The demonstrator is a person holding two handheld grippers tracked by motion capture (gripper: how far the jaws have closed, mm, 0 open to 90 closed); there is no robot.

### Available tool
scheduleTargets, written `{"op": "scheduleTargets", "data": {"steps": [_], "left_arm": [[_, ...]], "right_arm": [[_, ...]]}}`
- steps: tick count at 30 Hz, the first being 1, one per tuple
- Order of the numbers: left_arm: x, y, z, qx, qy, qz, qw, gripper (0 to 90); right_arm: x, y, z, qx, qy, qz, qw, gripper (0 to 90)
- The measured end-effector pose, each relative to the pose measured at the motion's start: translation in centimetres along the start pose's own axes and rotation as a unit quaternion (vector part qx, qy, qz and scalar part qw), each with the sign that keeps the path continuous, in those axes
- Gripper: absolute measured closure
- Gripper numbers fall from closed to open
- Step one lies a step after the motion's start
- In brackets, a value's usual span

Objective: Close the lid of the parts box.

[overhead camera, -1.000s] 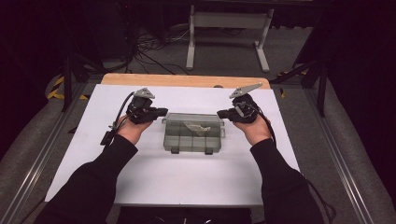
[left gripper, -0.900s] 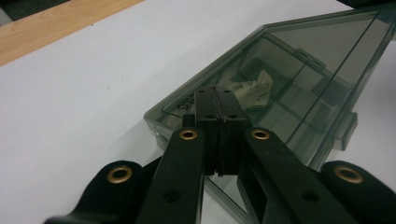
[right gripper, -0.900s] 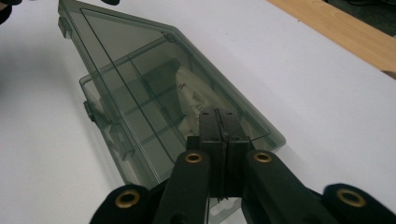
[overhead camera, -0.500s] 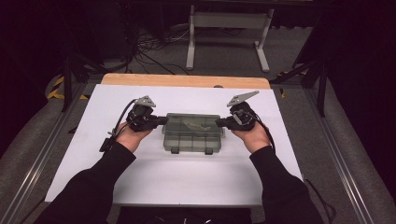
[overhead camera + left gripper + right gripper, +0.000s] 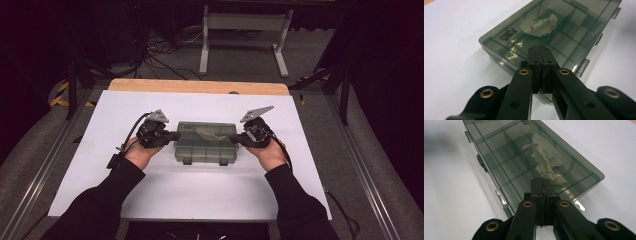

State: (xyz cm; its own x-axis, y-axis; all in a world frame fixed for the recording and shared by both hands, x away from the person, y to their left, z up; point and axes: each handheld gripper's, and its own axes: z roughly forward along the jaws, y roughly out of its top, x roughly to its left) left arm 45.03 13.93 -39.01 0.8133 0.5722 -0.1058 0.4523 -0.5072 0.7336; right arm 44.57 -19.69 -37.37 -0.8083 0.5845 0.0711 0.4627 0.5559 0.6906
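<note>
A smoky clear plastic compartment box [image 5: 206, 143] lies shut in the middle of the white tabletop [image 5: 200, 195], with a crumpled white packet [image 5: 207, 133] inside under the lid. My left gripper [image 5: 175, 135] is shut, its tips at the box's left end. In the left gripper view the closed jaws [image 5: 539, 50] rest over the near edge of the box [image 5: 564, 32], close to the packet [image 5: 539, 23]. My right gripper [image 5: 234, 139] is shut at the box's right end. Its closed tips [image 5: 541, 182] sit over the lid [image 5: 519, 157] beside the packet [image 5: 546, 162].
Two latches [image 5: 205, 161] stick out of the box's near side. A wooden strip [image 5: 200, 86] runs along the table's far edge. Beyond it stand a grey metal stand [image 5: 245, 40] and cables on the floor. Metal rails flank the table.
Both hands have moved inward and down toward the box. The gripper tips, which were just outside its ends, now reach its left and right edges. Both stay shut.
</note>
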Motion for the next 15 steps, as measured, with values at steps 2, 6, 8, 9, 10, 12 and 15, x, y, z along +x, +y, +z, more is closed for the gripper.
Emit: {"op": "scheduleTargets", "data": {"steps": [2,6,8,9,10,12,15], "left_arm": [[0.0,-0.1,0.0,0.001,0.001,0.005,1.0,88.1],[0.0,-0.5,0.2,0.0,0.001,0.002,1.0,88.1],[0.0,-0.6,0.3,0.001,0.002,0.001,1.0,88.1],[-0.1,-0.7,0.4,0.0,0.0,-0.005,1.0,88.0],[-0.2,-0.8,0.4,-0.001,0.001,-0.008,1.0,88.0],[-0.2,-0.9,0.5,0.002,0.0,-0.005,1.0,88.0],[-0.3,-0.9,0.5,0.004,0.004,-0.002,1.0,88.0]], "right_arm": [[0.1,-0.2,0.1,0.0,0.0,0.001,1.0,90.0],[0.4,-0.6,0.4,0.0,-0.001,-0.001,1.0,90.0],[0.5,-0.8,0.5,-0.002,0.0,0.002,1.0,90.0],[0.5,-0.8,0.5,-0.003,0.0,0.004,1.0,90.0],[0.6,-0.9,0.6,-0.002,0.001,0.006,1.0,90.0],[0.7,-1.0,0.7,0.0,-0.002,0.004,1.0,90.0],[1.0,-1.2,0.7,-0.001,-0.006,0.002,1.0,90.0]]}}
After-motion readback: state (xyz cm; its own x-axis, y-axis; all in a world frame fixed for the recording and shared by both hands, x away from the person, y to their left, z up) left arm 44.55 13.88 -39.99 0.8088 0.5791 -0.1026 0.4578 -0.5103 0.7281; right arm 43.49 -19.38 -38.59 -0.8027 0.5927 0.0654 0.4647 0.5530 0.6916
